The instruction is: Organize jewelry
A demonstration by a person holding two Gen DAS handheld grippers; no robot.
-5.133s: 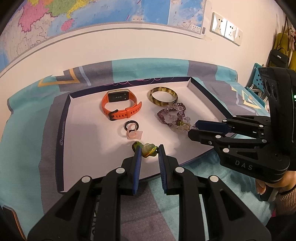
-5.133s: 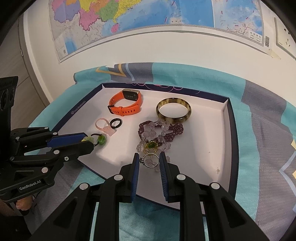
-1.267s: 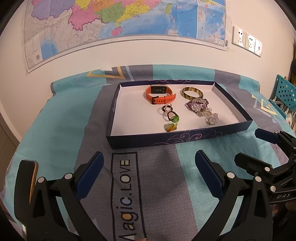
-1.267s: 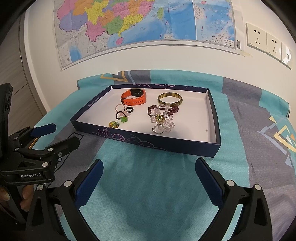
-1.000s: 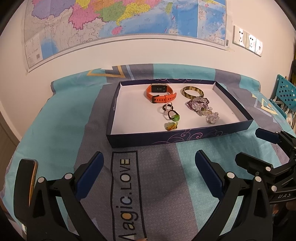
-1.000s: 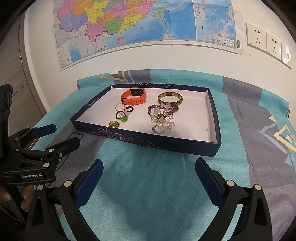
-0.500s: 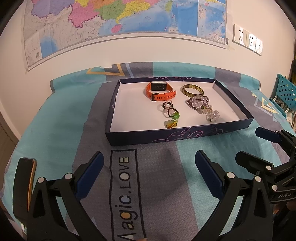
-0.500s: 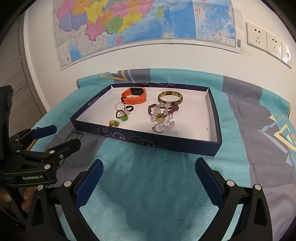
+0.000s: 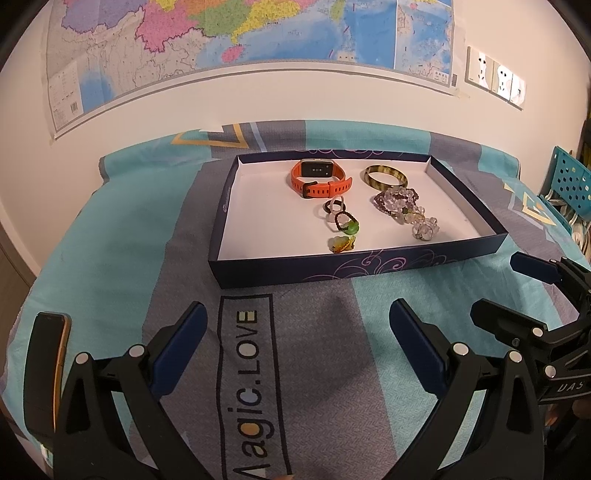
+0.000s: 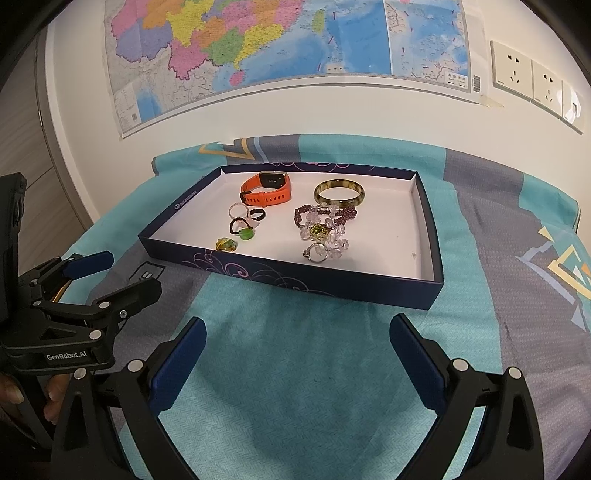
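Both grippers, left gripper and right gripper, hold their jaws wide and empty; ahead lie the teal-grey cloth, the jewelry tray and the wall map.

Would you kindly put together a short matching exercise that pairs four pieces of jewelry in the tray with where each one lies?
Things:
1. orange watch
2. striped bangle
3. silver ring
4. yellow-green charm

Places in the tray, as the right wrist view shows it:
A. nearest the front wall, at the foot of the left column of small pieces
B. back row, on the right, behind the bead bracelets
C. back row, on the left
D. at the front end of the bead bracelet pile

Pairs: 1-C, 2-B, 3-D, 4-A
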